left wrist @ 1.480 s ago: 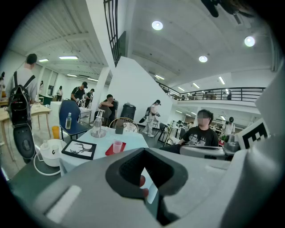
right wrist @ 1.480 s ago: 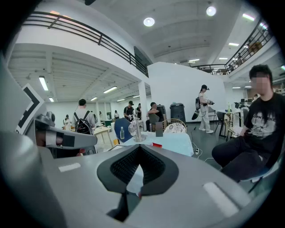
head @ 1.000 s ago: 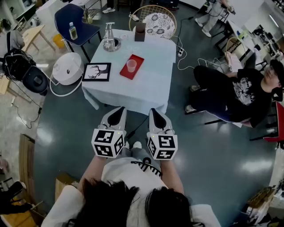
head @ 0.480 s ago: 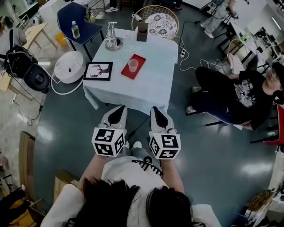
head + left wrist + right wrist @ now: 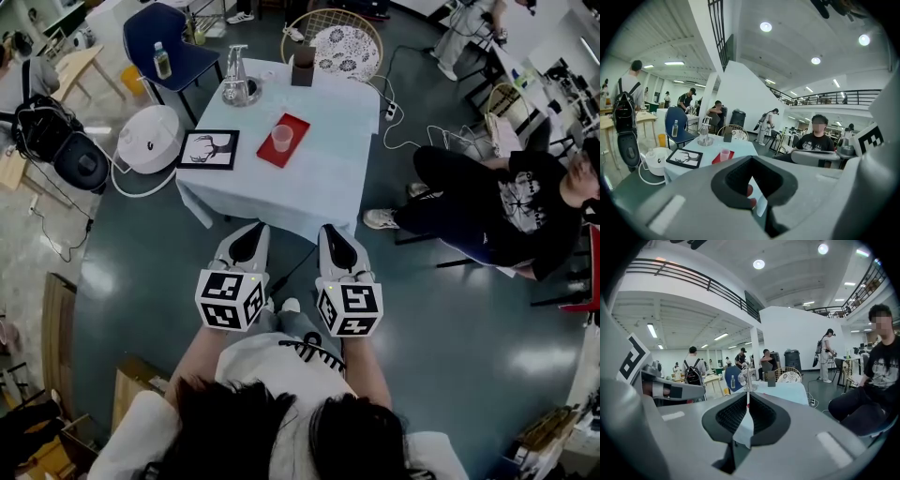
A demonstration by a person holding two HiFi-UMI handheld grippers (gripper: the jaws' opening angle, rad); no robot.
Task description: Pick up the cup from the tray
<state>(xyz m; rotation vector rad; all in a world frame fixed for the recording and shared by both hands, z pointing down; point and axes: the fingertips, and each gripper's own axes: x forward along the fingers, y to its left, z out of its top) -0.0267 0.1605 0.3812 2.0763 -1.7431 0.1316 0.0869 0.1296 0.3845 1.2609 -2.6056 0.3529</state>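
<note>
A pink translucent cup (image 5: 281, 138) stands upright on a red tray (image 5: 292, 128) near the middle of a table with a pale blue cloth (image 5: 319, 178). Both grippers hang side by side close to my body, well short of the table's near edge. My left gripper (image 5: 248, 231) and right gripper (image 5: 334, 231) point toward the table, each with jaws shut and nothing held. In the left gripper view the cup (image 5: 724, 154) and tray (image 5: 716, 160) show far off above the left gripper (image 5: 751, 158). The right gripper (image 5: 747, 397) hides the cup in its own view.
On the table are a framed deer picture (image 5: 207, 150), a glass dispenser on a metal dish (image 5: 234, 84) and a dark box (image 5: 303, 67). A white round appliance (image 5: 150, 141) sits on the floor at left. A seated person in black (image 5: 497, 202) is at right, with chairs behind the table.
Both grippers stay shut and almost still. The seated person's foot has shifted left toward the table. The view has drifted slightly.
</note>
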